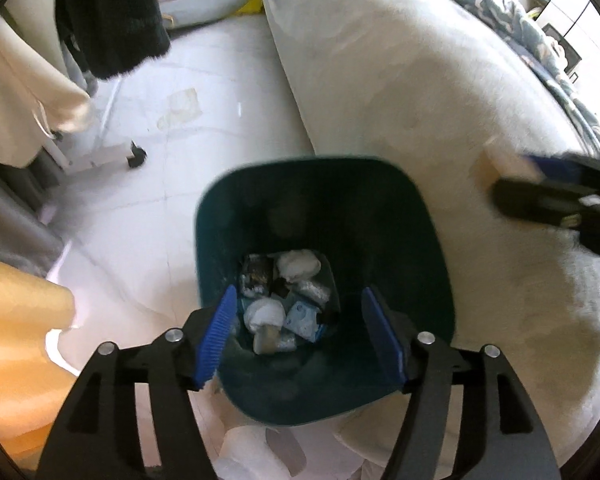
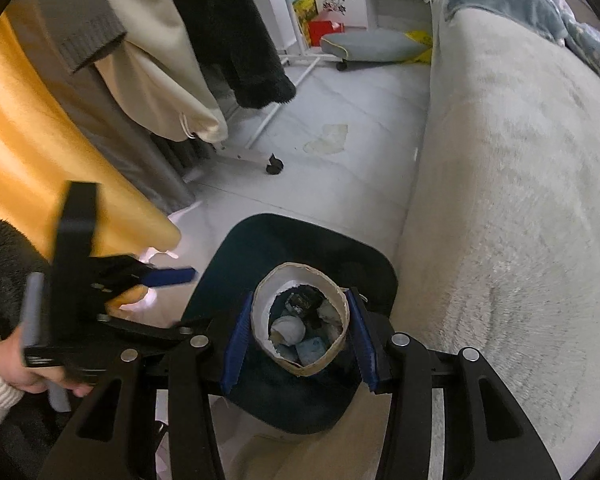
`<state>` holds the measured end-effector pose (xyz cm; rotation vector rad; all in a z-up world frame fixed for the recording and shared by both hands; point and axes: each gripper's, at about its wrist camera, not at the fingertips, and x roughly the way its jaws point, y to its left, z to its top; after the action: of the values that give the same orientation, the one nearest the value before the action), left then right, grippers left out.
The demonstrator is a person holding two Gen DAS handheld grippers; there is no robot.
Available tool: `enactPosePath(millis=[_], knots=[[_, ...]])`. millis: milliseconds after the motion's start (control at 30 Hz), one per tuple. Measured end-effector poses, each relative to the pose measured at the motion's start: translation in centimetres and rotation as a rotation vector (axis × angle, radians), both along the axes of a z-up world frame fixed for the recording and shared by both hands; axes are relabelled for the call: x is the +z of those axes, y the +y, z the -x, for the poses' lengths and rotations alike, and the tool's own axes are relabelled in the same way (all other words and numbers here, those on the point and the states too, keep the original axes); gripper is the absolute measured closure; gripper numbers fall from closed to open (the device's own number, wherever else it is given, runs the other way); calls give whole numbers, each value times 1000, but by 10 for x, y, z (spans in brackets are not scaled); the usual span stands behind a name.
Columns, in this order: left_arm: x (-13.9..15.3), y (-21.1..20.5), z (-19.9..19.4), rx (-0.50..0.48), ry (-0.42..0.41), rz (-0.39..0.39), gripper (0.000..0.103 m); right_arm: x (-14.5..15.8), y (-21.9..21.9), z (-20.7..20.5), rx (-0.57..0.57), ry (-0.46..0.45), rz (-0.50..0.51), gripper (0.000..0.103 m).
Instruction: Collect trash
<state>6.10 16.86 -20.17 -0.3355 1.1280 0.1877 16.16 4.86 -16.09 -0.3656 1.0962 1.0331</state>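
A dark teal trash bin stands on the floor beside the bed; it also shows in the right wrist view. Crumpled tissues and wrappers lie at its bottom. My left gripper is open and empty right above the bin's mouth. My right gripper is shut on a cardboard ring, a short paper tube, held over the bin so the trash shows through it. The right gripper also shows blurred in the left wrist view. The left gripper shows blurred in the right wrist view.
A bed with a cream fleece cover fills the right side. A wheeled clothes rack with hanging coats stands at the left, by an orange curtain. White paper or bags lie at the bin's near foot.
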Motion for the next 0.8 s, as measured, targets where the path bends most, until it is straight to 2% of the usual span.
enactPosePath(millis=[133,200,267,400,500,633,667,700,800], knots=[[29,6,5,10,-67,-34,31,-6,7,0,-2,7,7,56],[46,9,9,20,-115,-62,30,-8,10,1,-1,12,9,56],[71,14,13,35,-184,-95,26,-11,11,1,-4,30,3,56],[116,20,21,53,-306,-80,16,-17,12,1,-4,46,7,56],[142,18,30,34,-360,-110,10,-19,14,7,10,49,17,56],[163,11,44,38,-379,-164,6,-19,16,14,21,36,29,54],[167,11,48,45,-384,-174,6,-19,17,14,23,33,28,50],[174,8,53,61,-388,-192,5,-18,17,16,24,30,24,41],[186,3,64,94,-386,-229,4,-16,15,21,34,27,15,31]])
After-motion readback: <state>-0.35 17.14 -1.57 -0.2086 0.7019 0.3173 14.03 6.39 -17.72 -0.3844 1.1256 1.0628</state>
